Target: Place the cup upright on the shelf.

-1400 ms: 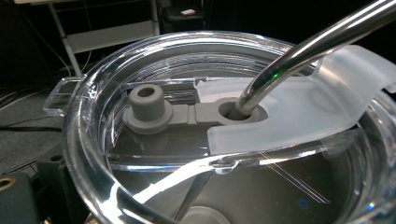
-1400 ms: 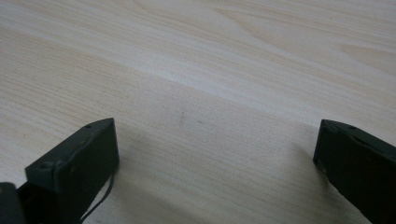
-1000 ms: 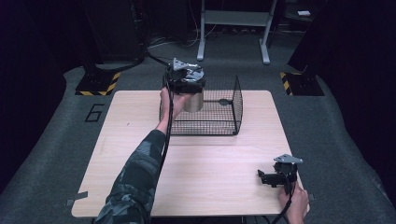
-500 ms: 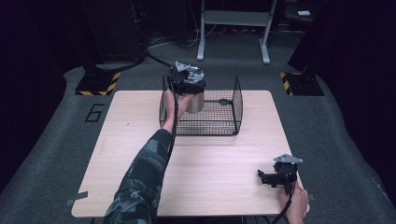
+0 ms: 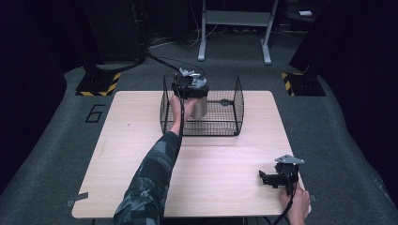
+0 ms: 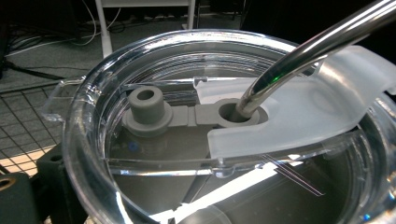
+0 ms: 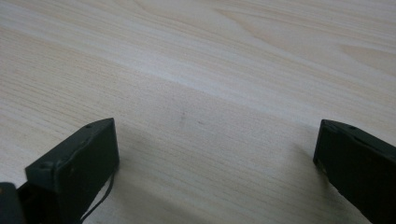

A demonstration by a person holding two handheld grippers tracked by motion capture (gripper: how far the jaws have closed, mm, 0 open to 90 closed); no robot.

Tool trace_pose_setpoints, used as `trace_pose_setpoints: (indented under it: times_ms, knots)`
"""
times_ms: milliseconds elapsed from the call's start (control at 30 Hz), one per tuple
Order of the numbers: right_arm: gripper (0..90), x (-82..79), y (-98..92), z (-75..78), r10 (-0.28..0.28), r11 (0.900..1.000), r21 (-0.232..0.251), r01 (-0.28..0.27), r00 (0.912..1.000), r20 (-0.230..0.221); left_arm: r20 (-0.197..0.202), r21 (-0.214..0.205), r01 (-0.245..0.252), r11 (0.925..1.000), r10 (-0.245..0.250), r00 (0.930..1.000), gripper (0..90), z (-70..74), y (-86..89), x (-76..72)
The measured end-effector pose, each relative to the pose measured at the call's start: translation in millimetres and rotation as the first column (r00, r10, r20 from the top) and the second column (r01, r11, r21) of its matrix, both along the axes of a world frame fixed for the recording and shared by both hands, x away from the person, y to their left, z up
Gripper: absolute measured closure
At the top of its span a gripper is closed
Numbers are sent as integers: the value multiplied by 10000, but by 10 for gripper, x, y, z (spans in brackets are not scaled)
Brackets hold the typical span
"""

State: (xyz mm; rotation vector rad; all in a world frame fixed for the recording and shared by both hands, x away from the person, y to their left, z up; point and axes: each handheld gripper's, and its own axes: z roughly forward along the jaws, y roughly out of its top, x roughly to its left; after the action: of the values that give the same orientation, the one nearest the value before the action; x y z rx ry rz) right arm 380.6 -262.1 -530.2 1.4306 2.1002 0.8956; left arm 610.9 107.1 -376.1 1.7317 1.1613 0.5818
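My left gripper (image 5: 189,85) hangs over the black wire basket (image 5: 225,127) at the table's far side, shut on a steel tumbler (image 5: 200,108) that stands low inside the basket. The left gripper view looks straight down onto the tumbler's clear lid (image 6: 88,107), with a grey stopper (image 6: 147,109), a frosted flap (image 6: 299,116) and a metal straw (image 6: 303,51) through the lid's hole. One black jaw shows at the lower left beside the lid. My right gripper (image 5: 264,178) (image 7: 215,149) rests on the wooden table (image 5: 136,140) near the front right corner, open, with bare wood between its jaws.
The basket takes up the far middle of the table. Beyond the table stand a grey metal frame (image 5: 234,28) and black stands with yellow-striped bases (image 5: 98,84). A cable (image 5: 155,56) trails back from the left gripper.
My left gripper has moved slightly down and to the right with the tumbler, lower into the basket. The right gripper has stayed still.
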Motion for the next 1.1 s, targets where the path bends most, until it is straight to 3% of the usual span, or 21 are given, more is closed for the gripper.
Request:
trace_pose_setpoints:
  times_ms: [467, 633, 1100]
  knots:
    - [0, -4, 3, 0, -13, 10000, 20, 13, 10000, -37, -475, 499, -48, 9987, 72, 9988, 36, -217, -129, 111]
    - [0, -4, 5, 0, -48, 10000, 39, 48, 10000, -37, -591, 743, -39, 9972, 83, 9982, 36, -251, -153, 149]
    - [0, -1, -4, 2, 67, 10000, -2, -67, 10000, -33, -860, 923, -30, 9957, 110, 9962, 37, -322, -217, 196]
